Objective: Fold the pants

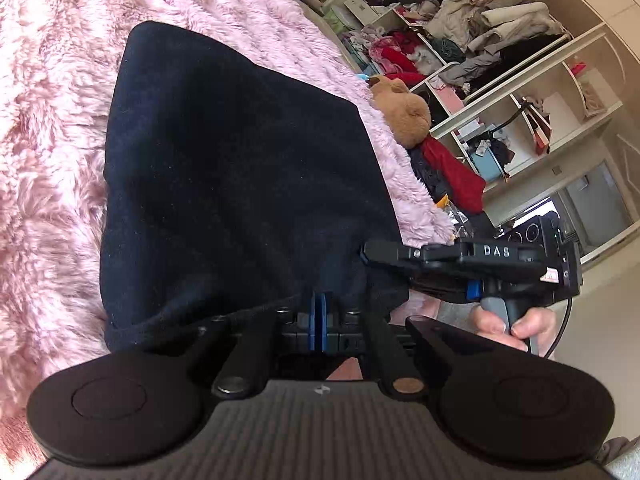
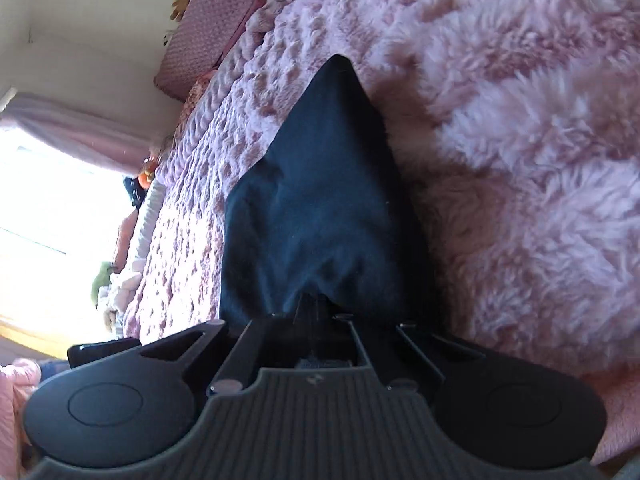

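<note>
Navy pants on pink fur blanket, L gripper & R gripper both clamped on hem.

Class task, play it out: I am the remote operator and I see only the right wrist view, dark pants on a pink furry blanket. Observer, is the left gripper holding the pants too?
Observer: Yes. The left gripper is shut on the near edge of the pants.
Operator: Where is my right gripper relative to it?
Observer: In the left view the right gripper pinches the same edge, just to its right.
Operator: What lies beyond the bed on that side?
Observer: A brown plush toy at the blanket's edge, and open shelves stuffed with clothes.
</note>
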Demonstrator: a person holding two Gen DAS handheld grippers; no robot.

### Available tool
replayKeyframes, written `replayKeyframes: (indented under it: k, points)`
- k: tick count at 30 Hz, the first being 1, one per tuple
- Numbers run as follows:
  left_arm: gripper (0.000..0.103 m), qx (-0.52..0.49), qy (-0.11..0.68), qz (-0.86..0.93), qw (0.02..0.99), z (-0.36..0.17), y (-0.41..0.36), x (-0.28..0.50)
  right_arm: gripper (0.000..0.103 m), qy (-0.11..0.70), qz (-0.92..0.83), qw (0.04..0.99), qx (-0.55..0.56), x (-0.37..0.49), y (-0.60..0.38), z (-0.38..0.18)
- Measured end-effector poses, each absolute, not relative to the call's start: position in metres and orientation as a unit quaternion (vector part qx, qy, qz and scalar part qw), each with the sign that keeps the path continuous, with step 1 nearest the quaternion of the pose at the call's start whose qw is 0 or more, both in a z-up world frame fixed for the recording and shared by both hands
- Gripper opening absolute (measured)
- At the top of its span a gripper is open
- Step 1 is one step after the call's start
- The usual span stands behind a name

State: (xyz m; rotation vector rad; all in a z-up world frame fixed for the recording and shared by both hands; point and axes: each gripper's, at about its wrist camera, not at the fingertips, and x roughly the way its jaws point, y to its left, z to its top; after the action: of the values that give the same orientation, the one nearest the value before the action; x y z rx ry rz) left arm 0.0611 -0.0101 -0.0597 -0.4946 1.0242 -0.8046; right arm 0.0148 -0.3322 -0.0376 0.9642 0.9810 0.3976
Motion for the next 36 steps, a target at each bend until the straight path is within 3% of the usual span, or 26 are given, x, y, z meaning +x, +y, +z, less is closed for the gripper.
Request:
replayKeyframes:
  k: [2,4,6,7,10,14,22,28,36]
  points:
    - [0.003,-0.218,0.456,-0.376,0.776,-0.047,-0.004,0.056,0.000,0.415,0.155,0.775,0.451,0.007,-0.350,-0.029]
    - [0.022,-0.226,0.439,-0.389,0.778,-0.036,0.009,0.054,0.011,0.380,0.139,0.788,0.464,0.000,-0.371,-0.022]
    - [0.048,-0.243,0.414,-0.398,0.782,-0.026,0.029,0.056,0.051,0.360,0.149,0.766,0.511,-0.004,-0.392,-0.026]
    - [0.052,-0.252,0.402,-0.395,0.786,-0.023,0.039,0.057,0.055,0.358,0.162,0.746,0.537,-0.003,-0.401,-0.032]
    - [0.058,-0.277,0.391,-0.370,0.796,-0.022,0.069,0.061,0.055,0.374,0.178,0.693,0.590,0.001,-0.416,-0.053]
    - [0.058,-0.325,0.416,-0.305,0.793,-0.048,0.095,0.082,0.042,0.393,0.165,0.665,0.614,0.009,-0.423,-0.071]
    - [0.057,-0.450,0.451,-0.353,0.685,-0.122,0.096,0.126,0.049,0.464,0.272,0.698,0.473,0.060,-0.394,-0.067]
    - [0.055,-0.449,0.464,-0.373,0.666,-0.134,0.078,0.147,0.047,0.472,0.310,0.666,0.488,0.087,-0.378,-0.090]
    - [0.055,-0.490,0.467,-0.386,0.627,-0.149,0.062,0.161,0.031,0.475,0.312,0.674,0.472,0.096,-0.362,-0.102]
